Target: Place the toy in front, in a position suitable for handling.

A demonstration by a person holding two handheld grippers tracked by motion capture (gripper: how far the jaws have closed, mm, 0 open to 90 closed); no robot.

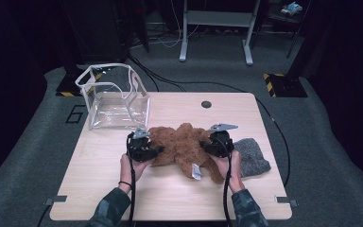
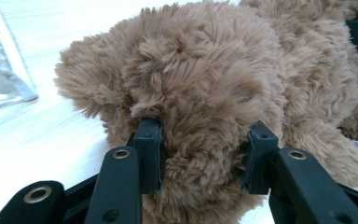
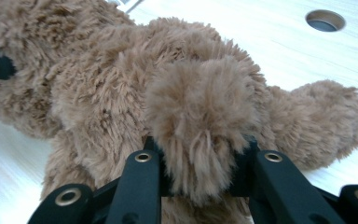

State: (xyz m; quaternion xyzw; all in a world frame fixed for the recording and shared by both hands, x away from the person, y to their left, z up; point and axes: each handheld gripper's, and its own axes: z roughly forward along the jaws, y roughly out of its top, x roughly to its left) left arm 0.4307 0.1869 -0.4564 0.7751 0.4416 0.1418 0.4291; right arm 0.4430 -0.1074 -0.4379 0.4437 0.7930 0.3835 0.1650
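A brown plush bear [image 1: 182, 149] lies flat in the middle of the wooden table [image 1: 99, 189], a white tag at its near side. My left gripper [image 1: 146, 150] is shut on the bear's left end; in the left gripper view thick fur [image 2: 200, 93] bulges between the black pads, and the left gripper [image 2: 204, 161] presses it from both sides. My right gripper [image 1: 212, 145] is shut on the bear's right end. Along the right gripper view, a fluffy limb [image 3: 200, 107] is squeezed by the right gripper [image 3: 198, 170].
A clear plastic bag with white trim [image 1: 113, 97] stands open at the table's back left. A grey knitted cloth [image 1: 251, 156] lies right of the bear. A round cable hole [image 1: 206, 104] sits near the far edge. Cables trail over the floor behind.
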